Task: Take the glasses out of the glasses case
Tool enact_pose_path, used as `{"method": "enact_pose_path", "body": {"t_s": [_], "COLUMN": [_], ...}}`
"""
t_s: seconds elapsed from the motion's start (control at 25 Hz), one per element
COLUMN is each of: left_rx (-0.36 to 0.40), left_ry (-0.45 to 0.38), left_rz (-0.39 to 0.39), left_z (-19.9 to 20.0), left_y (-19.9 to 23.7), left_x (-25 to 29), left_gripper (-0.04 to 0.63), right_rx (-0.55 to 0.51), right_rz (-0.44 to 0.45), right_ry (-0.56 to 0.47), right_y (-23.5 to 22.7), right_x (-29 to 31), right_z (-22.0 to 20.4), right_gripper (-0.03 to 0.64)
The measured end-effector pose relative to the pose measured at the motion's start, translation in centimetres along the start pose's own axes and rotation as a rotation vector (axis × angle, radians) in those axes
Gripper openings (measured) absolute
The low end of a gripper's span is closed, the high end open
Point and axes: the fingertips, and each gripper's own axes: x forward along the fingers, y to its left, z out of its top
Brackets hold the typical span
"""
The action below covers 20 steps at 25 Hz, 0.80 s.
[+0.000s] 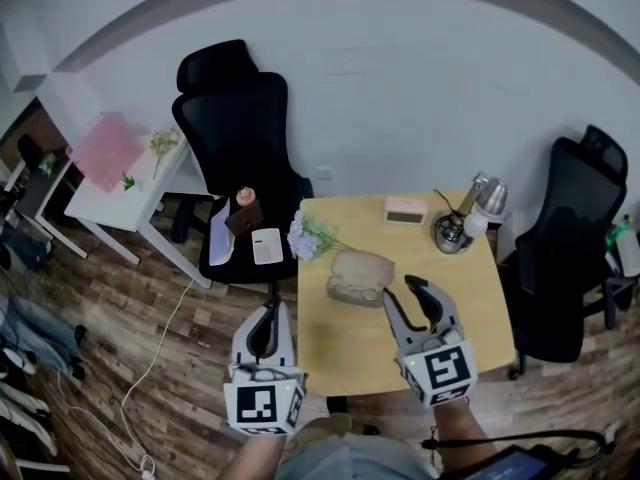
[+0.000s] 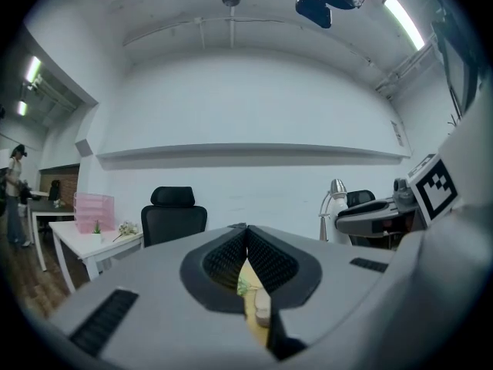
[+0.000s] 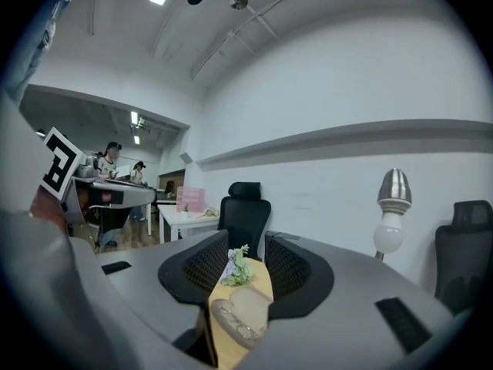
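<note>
A beige glasses case [image 1: 358, 275] lies on the yellow table [image 1: 340, 353], its lid up. The glasses [image 3: 237, 324] rest in its near half. My right gripper [image 1: 402, 288] hovers just right of and nearer than the case, open and empty. In the right gripper view the case [image 3: 245, 303] shows through the gap beyond the gripper [image 3: 246, 237]. My left gripper [image 1: 268, 320] is at the table's left edge, shut with nothing in it. In the left gripper view its fingertips [image 2: 246, 228] meet, and a strip of table and case shows beneath.
Artificial flowers [image 1: 310, 236] lie just left of and behind the case. A small pink box [image 1: 405, 210] and a desk lamp [image 1: 468, 216] stand at the table's far side. A black office chair [image 1: 240, 138] holding small items is at the far left, and another chair [image 1: 575, 248] at the right.
</note>
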Motion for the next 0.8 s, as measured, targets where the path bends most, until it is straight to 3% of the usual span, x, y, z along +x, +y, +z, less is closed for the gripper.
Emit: {"method": "enact_pose_path", "body": {"t_s": [0.4,0.8], "left_rx": [0.006,-0.019], "left_ry": [-0.027,0.052], "left_rz": [-0.053,0.004], "left_z": [1.9,-1.2], "left_y": [3.8,4.9], "left_x": [6.4,8.6], "left_gripper": [0.006,0.006], "right_rx": [-0.047,-0.037], "right_rz": [-0.015,0.096], "right_ry": [-0.021,0.122], "right_y": [-1.5,-2.1], "right_x": [6.7,10.4], "right_z": [2.5,-3.3], "right_gripper": [0.156,0.153]}}
